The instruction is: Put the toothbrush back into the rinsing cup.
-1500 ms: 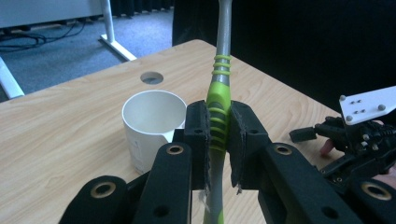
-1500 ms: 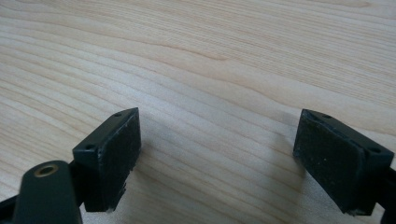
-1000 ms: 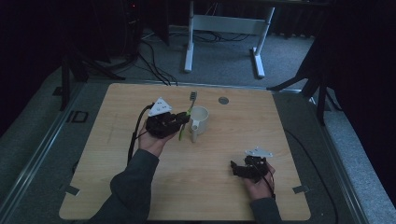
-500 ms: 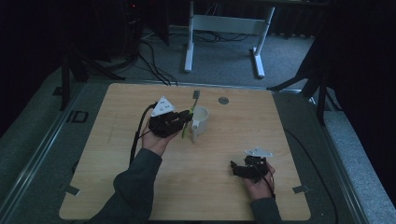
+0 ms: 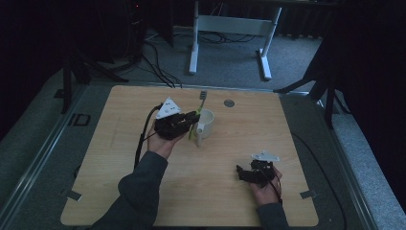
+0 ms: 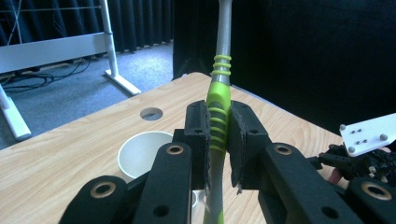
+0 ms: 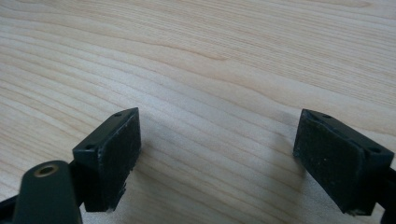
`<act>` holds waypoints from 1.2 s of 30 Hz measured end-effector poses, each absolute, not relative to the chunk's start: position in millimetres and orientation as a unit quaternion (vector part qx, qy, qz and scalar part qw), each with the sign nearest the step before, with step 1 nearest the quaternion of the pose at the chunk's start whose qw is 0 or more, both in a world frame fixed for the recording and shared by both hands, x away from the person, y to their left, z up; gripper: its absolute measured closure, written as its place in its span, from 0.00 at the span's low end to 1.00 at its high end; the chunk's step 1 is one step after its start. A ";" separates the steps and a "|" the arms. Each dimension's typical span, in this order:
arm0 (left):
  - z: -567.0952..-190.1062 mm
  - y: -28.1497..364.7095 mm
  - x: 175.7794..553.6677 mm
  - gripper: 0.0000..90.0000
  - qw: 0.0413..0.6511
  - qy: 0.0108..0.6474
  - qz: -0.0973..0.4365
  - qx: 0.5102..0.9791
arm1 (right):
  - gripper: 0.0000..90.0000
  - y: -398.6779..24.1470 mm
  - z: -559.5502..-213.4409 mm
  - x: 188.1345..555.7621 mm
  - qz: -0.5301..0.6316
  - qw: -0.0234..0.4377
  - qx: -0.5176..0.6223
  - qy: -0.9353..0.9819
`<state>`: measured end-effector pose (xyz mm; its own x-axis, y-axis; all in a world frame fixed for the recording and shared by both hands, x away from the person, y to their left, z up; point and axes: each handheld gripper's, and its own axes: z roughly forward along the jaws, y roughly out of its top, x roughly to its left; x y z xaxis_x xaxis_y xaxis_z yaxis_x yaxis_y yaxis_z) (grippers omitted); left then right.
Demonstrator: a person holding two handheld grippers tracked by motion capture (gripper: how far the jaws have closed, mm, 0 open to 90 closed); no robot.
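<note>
My left gripper [image 5: 192,120] is shut on a toothbrush [image 5: 201,103] with a green grip and grey neck, held at the left-centre of the wooden table [image 5: 119,191]. In the left gripper view the pads clamp the toothbrush [image 6: 218,100] at its ribbed green part, and its neck rises out of the top of the frame. A white cup [image 5: 206,123] stands upright just right of the gripper, touching or nearly touching the brush; the cup [image 6: 140,151] looks empty. My right gripper [image 5: 241,173] rests near the table's front right, open, with bare wood between its jaws [image 7: 219,158].
A round grey cable hole [image 5: 229,103] sits in the table behind the cup. Beyond the far edge stands a white desk frame [image 5: 230,28] on grey carpet with loose cables. Dark curtains close off the right side.
The toothbrush's head has tipped slightly to the right in the left gripper's hold. Both hands have stayed where they were.
</note>
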<state>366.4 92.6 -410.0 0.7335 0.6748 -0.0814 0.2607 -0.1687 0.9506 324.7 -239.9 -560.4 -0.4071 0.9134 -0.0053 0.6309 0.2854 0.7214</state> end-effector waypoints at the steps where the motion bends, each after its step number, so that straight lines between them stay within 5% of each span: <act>1: -409.7 91.8 366.7 0.88 0.563 0.314 0.184 0.742 | 0.16 -239.9 -560.4 324.7 0.328 0.216 0.500 0.772; 36: -412.3 82.8 378.9 0.88 0.595 0.319 0.191 0.712 | 0.16 -239.8 -560.4 324.9 0.328 0.216 0.499 0.772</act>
